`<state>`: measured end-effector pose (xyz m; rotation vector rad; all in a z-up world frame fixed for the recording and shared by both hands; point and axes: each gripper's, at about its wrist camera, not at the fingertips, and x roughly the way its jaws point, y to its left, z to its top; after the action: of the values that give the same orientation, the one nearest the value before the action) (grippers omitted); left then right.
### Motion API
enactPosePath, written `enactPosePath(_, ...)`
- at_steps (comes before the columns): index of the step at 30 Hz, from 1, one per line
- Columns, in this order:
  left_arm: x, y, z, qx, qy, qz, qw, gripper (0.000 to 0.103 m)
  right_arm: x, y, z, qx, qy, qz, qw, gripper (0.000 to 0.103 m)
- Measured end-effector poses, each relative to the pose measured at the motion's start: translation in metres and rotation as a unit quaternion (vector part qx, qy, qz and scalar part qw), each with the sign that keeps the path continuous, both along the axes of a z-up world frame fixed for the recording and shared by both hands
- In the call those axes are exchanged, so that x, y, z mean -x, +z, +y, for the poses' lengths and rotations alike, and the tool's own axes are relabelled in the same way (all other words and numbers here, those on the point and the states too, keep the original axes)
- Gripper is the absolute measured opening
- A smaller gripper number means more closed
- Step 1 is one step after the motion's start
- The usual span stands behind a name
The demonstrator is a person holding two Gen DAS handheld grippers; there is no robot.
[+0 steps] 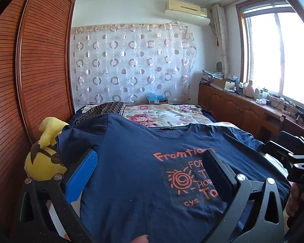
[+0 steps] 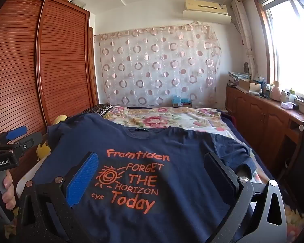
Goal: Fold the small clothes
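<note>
The navy T-shirt point(image 2: 152, 162) is lying face up and spread nearly flat on the bed point(image 2: 172, 117), filling the lower centre of both wrist views, its neckline pointing toward the top of the frame. It is looking like thin, soft cotton: light, limp, likely to sag and drag the moment an edge is lifted, and not slippery against the bedding. The best holds are probably the hem corners nearest the bottom of the frame or the shoulder seams on either side of the collar, pinching both layers so the back is not left behind.

The left gripper point(image 1: 152, 176) is hovering over the shirt's left part with its jaws spread wide and nothing between them. The right gripper point(image 2: 152, 178) is likewise hanging fully spread above the printed chest, pinching nothing.

The shirt is showing orange lettering reading "Framtiden FORGET THE HORIZON Today" beside a spiral sun. The sleeve at the right of the frame is rumpling slightly, while the one at the left is resting near a yellow plush toy point(image 1: 44, 162).
</note>
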<state>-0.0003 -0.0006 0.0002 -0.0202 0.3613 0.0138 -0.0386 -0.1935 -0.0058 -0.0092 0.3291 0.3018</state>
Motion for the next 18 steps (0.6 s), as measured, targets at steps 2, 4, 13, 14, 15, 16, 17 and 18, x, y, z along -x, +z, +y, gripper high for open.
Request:
enactPosePath(2,-0.0004,0.0,0.0002,0.001,-0.001,0.004,1.0,0.103,0.0006,0.0002,-0.0006,-0.004,0.002,-0.006,1.0,0.103)
enactPosePath(4,-0.0003,0.0,0.0002,0.0,-0.001,0.003,1.0,0.103,0.0011,0.0005,-0.0007,-0.005,0.003,-0.006,1.0,0.103)
enactPosePath(13,-0.0001,0.0001,0.0,-0.002,0.0,0.001,1.0,0.103,0.0008,-0.0008,0.0002,-0.007,-0.001,-0.002,1.0,0.103)
enactPosePath(14,-0.0001,0.0,0.0,-0.002,0.001,0.0,1.0,0.103,0.001,-0.0007,0.0004,-0.007,-0.002,-0.002,1.0,0.103)
enactPosePath(15,-0.0001,0.0,0.0,-0.002,0.001,0.001,1.0,0.103,0.0021,-0.0009,0.0004,-0.008,-0.003,-0.003,1.0,0.103)
enactPosePath(16,0.0,0.0,0.0,-0.002,0.001,0.0,1.0,0.103,0.0027,-0.001,0.0006,-0.008,-0.003,-0.003,1.0,0.103)
enactPosePath(17,-0.0002,-0.0001,0.0003,-0.003,0.001,0.0,1.0,0.103,0.0021,-0.0006,0.0006,-0.008,-0.003,-0.002,1.0,0.103)
enactPosePath(18,-0.0004,0.0,0.0002,-0.003,0.002,0.001,1.0,0.103,0.0023,-0.0007,0.0004,-0.008,-0.003,-0.003,1.0,0.103)
